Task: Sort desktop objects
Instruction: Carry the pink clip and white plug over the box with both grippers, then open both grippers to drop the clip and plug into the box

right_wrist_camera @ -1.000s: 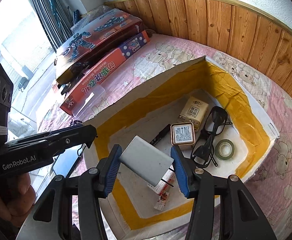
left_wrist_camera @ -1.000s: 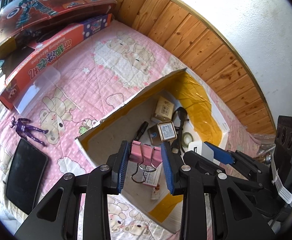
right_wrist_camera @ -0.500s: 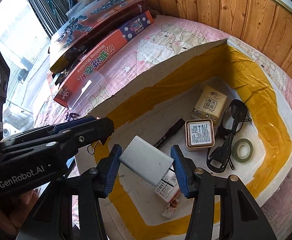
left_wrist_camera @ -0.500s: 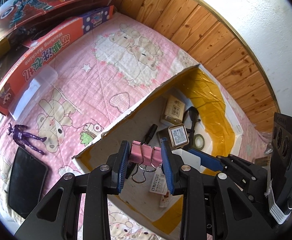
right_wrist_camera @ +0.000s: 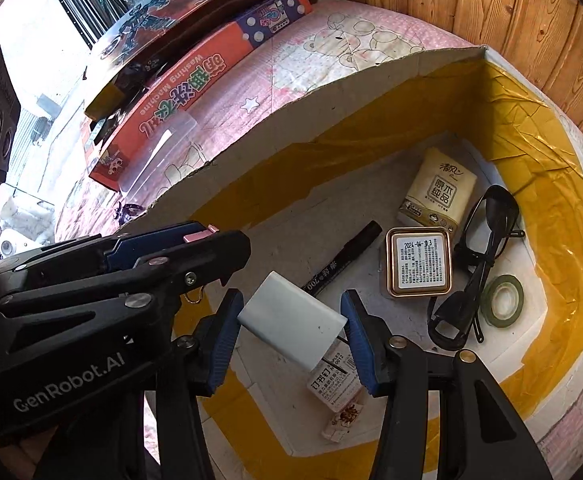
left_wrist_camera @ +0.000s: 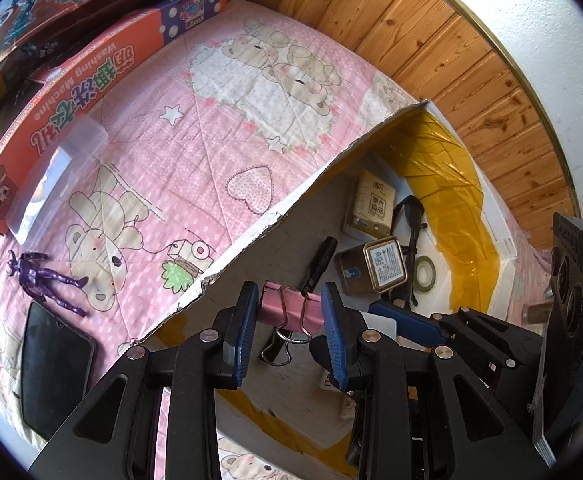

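Observation:
My left gripper (left_wrist_camera: 290, 312) is shut on a pink binder clip (left_wrist_camera: 287, 309) and holds it over the near left part of the white cardboard box (left_wrist_camera: 251, 236). My right gripper (right_wrist_camera: 291, 320) is shut on a white rectangular block (right_wrist_camera: 291, 322) above the box floor (right_wrist_camera: 291, 216). The left gripper also shows in the right wrist view (right_wrist_camera: 227, 240), just left of the right one. Inside the box lie a black marker (right_wrist_camera: 343, 258), a square tin (right_wrist_camera: 418, 266), a tissue pack (right_wrist_camera: 437, 192), black glasses (right_wrist_camera: 479, 260), a tape roll (right_wrist_camera: 502, 300) and a staples box (right_wrist_camera: 333, 384).
Outside the box, on the pink bear-print cloth (left_wrist_camera: 163, 152), lie a black phone (left_wrist_camera: 53, 364), a purple figurine (left_wrist_camera: 39, 280) and a clear plastic case (left_wrist_camera: 55, 164). Long toy boxes (left_wrist_camera: 91, 64) sit at the far left. A wooden wall (left_wrist_camera: 471, 60) runs behind.
Both grippers have moved forward and lower over the box, each still holding its item. The box contents look nearer and larger.

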Motion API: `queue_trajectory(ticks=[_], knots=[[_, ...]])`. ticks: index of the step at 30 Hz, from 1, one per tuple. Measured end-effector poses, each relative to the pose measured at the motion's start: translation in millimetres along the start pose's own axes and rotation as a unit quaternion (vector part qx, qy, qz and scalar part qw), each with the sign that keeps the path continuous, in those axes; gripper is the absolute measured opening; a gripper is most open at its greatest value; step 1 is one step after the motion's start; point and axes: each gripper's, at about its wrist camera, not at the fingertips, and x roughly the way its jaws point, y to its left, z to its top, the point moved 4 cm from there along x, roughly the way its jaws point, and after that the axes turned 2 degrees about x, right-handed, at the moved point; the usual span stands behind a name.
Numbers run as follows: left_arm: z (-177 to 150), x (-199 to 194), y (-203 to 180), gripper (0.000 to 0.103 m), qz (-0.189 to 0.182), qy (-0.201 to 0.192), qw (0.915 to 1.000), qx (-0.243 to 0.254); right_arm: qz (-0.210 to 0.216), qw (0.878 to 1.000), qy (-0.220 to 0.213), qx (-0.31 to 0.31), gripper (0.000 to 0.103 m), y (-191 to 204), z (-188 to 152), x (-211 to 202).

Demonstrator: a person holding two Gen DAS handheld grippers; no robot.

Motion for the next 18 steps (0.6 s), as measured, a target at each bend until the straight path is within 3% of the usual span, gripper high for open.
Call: queue_trajectory(ticks=[11, 18], knots=[[6, 7, -7, 0.032, 0.036, 0.0, 0.9988, 0.033, -0.002, 1.0, 0.031, -0.001, 0.052, -3, -3, 21], [7, 15, -9, 0.033, 0.036, 0.008, 0.9989, 0.029, 0.012, 0.999, 0.038, 0.011, 0.052, -10, -5, 26]])
